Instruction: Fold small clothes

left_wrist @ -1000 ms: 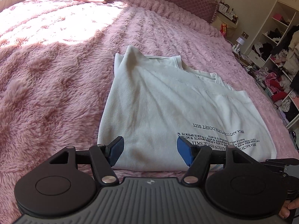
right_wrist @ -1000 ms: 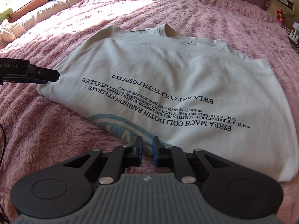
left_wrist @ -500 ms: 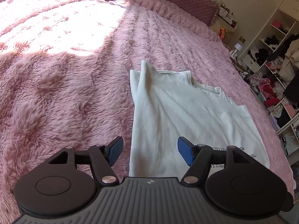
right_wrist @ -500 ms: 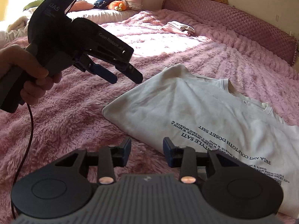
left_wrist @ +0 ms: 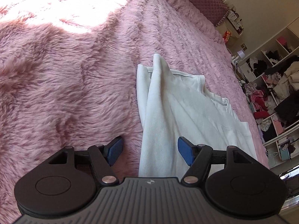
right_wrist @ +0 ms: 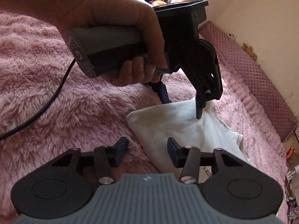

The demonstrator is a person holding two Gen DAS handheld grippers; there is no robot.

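Left wrist view: left gripper (left_wrist: pixel 149 150) gapes wide over the white T-shirt (left_wrist: pixel 183 115), lying on the pink fleece blanket (left_wrist: pixel 65 93). Right wrist view: right gripper (right_wrist: pixel 146 152) is opening, nothing pinched. Soft, light cloth; pinch probably at its folded edge.

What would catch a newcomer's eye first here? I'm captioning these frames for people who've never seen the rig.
The white T-shirt lying partly folded on the fluffy pink blanket, under the open left gripper. In the right wrist view, the person's hand looms large, holding that left gripper over the shirt's edge, while the right gripper's jaws are opening, empty.
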